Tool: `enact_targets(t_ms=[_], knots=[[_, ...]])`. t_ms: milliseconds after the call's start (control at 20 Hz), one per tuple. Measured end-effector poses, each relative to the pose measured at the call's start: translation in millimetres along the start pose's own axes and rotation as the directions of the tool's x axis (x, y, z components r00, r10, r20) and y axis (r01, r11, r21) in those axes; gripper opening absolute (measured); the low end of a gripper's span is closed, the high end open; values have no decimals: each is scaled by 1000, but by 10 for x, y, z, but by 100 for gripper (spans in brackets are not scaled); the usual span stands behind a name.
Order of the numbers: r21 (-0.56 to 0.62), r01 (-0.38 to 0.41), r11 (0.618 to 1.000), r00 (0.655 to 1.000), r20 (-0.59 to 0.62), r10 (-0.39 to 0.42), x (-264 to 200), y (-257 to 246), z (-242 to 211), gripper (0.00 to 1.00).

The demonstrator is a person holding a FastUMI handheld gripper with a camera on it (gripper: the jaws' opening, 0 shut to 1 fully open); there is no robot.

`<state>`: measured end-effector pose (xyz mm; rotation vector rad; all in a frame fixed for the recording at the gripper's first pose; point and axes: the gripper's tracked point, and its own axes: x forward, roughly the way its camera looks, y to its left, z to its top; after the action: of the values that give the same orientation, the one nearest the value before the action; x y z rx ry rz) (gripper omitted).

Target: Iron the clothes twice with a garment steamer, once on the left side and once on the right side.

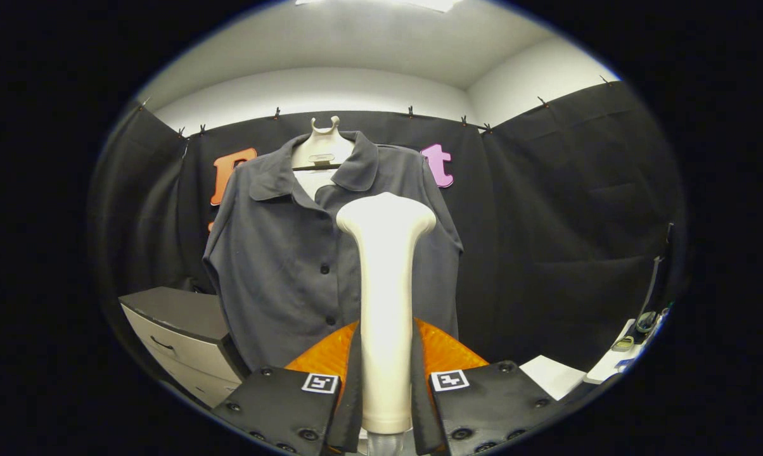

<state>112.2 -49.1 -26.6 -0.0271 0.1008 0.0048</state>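
Note:
A cream garment steamer [386, 297] stands upright between my fingers, its wide head at the top and its handle clamped on both sides. My gripper [385, 380] is shut on that handle. Beyond the steamer hangs a dark grey short-sleeved button shirt [280, 253] on a pale hanger [322, 151], front facing me, collar open. The steamer head sits in front of the shirt's right half, near chest height, and I cannot tell if it touches the cloth. The steamer hides part of the shirt's right side.
A grey cabinet with pale drawers [179, 335] stands below and left of the shirt. A white surface [549, 375] and a white ledge with small items [628, 348] lie to the right. An orange object [445, 351] shows behind the fingers.

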Motion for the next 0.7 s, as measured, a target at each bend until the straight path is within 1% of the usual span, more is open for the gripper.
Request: enact_targets(t_ms=[200, 350, 600, 700], knots=[[-16, 9, 1000, 1000, -6, -9, 315, -30, 106, 39], [-26, 10, 1000, 1000, -2, -10, 438, 5, 142, 39], [-36, 11, 999, 1000, -23, -12, 650, 37, 65, 39], [-41, 13, 999, 999, -32, -14, 669, 30, 20, 39]])
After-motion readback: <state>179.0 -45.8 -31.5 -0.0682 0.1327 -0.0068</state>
